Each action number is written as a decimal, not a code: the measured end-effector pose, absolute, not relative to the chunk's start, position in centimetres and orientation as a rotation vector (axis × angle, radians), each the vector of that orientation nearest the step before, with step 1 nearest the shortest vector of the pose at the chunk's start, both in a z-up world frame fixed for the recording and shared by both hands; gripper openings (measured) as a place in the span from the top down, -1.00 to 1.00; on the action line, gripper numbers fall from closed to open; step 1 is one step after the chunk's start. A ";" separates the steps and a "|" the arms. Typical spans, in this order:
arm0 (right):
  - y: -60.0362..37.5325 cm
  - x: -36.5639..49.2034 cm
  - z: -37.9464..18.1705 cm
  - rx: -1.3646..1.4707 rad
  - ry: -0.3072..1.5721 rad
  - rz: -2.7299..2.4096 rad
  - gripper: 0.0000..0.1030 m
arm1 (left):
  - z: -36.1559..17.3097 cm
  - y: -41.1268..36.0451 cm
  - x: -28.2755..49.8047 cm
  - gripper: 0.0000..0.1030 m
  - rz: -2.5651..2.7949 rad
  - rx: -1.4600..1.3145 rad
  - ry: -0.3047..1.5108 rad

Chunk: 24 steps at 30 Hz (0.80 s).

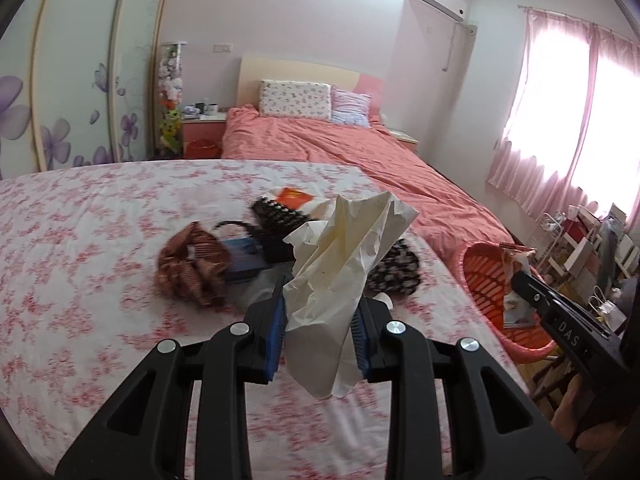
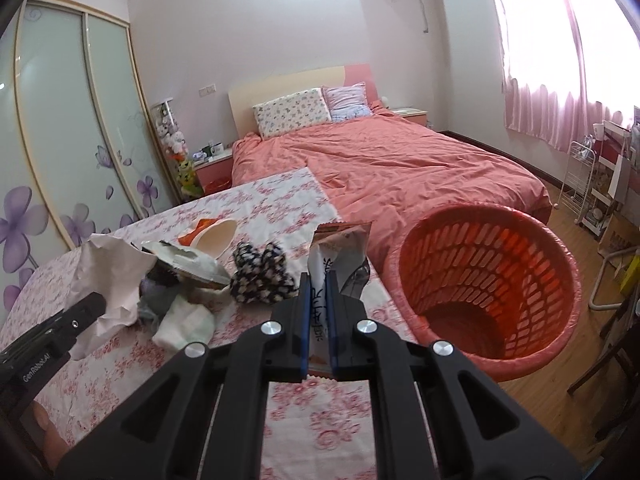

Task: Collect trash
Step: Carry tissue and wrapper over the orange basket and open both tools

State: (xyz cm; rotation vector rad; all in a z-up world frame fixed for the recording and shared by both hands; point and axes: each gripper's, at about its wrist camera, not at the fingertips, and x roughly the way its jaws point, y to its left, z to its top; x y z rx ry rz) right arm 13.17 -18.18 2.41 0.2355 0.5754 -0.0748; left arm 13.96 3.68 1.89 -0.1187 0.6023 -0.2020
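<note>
Bright daylight pouring through the pink curtains (image 1: 560, 120), blown out to white glare at the window. Soft, even light across the room, shadows faint. Motion blur smearing the floral tablecloth (image 1: 80, 260) in the left wrist view; right wrist view sharper. Heavy fisheye bending on the wardrobe doors (image 2: 60, 120), dark vignette in the corners.

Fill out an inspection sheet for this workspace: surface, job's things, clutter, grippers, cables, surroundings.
Surface: floral cloth spread flat, wrinkled little.
Job's things: crumpled paper in the left gripper; snack wrapper in the right gripper; red basket beside the surface, its visible bottom bare.
Clutter: brown scrunchie, dark floral scrunchie, blue box, torn foil packet, folded white tissue.
Grippers: both fingers clamped on trash, lifted off the cloth.
Cables: nothing seen.
Surroundings: bed with coral cover, pink curtains, wardrobe.
</note>
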 end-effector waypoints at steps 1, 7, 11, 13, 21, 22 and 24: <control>-18.6 13.1 2.5 0.238 0.572 -0.080 0.84 | 2.0 3.1 14.1 0.44 -0.213 -0.114 0.599; -19.8 12.6 2.5 0.226 0.558 -0.101 0.84 | 3.0 1.8 14.3 0.44 -0.257 -0.133 0.580; -20.9 12.5 2.6 0.230 0.547 -0.119 0.84 | 3.7 0.1 14.7 0.44 -0.293 -0.118 0.566; -21.9 12.5 2.6 0.231 0.540 -0.138 0.84 | 3.7 -1.3 14.9 0.44 -0.325 -0.102 0.565; -26.7 12.3 2.7 0.253 0.526 -0.228 0.84 | 2.7 -7.2 16.0 0.44 -0.462 -0.059 0.595; -27.4 12.3 2.7 0.255 0.524 -0.238 0.84 | 2.5 -8.3 16.5 0.44 -0.487 -0.058 0.606; -28.8 12.4 2.5 0.264 0.522 -0.256 0.84 | 2.2 -9.6 17.2 0.44 -0.530 -0.066 0.627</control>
